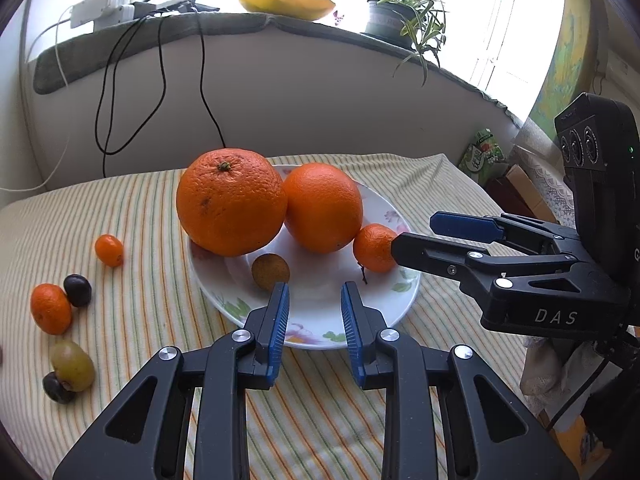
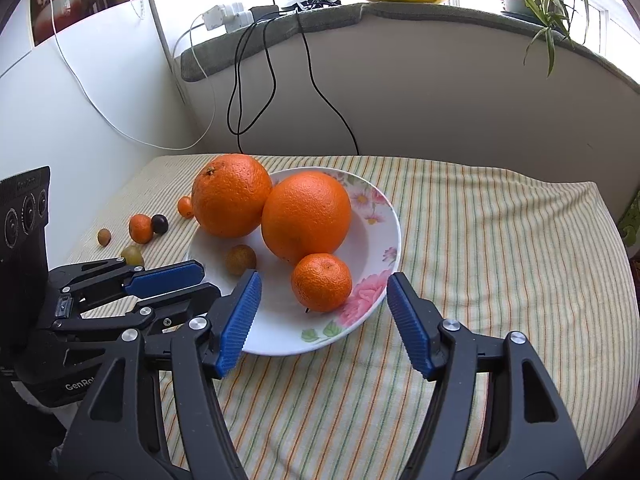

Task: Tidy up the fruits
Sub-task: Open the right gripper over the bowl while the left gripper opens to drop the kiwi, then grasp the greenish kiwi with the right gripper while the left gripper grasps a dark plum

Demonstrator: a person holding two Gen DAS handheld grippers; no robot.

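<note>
While both hand-held grippers, left and right, hover released, plate is part-filled; next likely grabs a loose mandarin.

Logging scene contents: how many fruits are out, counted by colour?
orange fruits: 5
brown fruits: 2
dark fruits: 2
yellow-green fruit: 1
Total: 10

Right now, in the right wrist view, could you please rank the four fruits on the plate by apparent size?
1. Rough-skinned orange and smooth orange: look alike, and the smooth one sits nearer, so unranked.
2. Mandarin.
3. Small brown fruit.
</note>
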